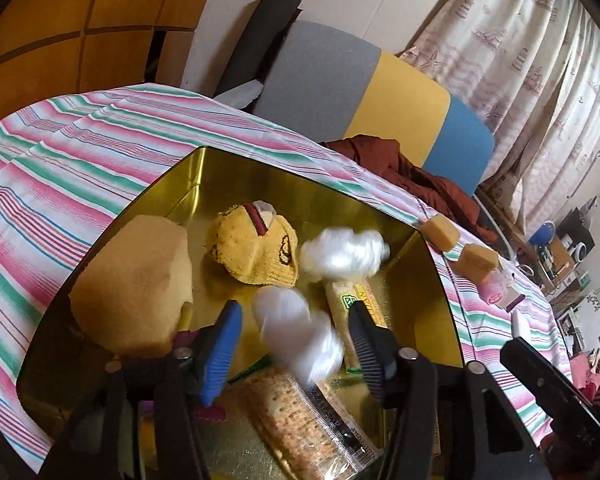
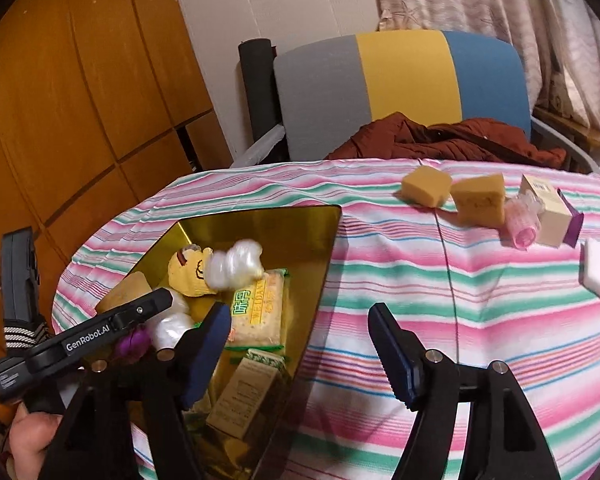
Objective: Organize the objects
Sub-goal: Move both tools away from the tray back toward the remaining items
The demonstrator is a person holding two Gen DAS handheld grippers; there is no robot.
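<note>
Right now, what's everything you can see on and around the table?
gold tin: one, on striped cloth
white fluffy balls: two, blurred, in tin
yellow knit toy: one, in tin
tan sponge: one, large, in tin
cracker packs: several, in tin
small tan sponges: two, on cloth outside tin
pink bottle: one, lying beside cream box
white block: one, on cloth
chair: grey, yellow, blue; rust garment on it
left gripper: open, over tin
right gripper: open, at tin's edge
</note>
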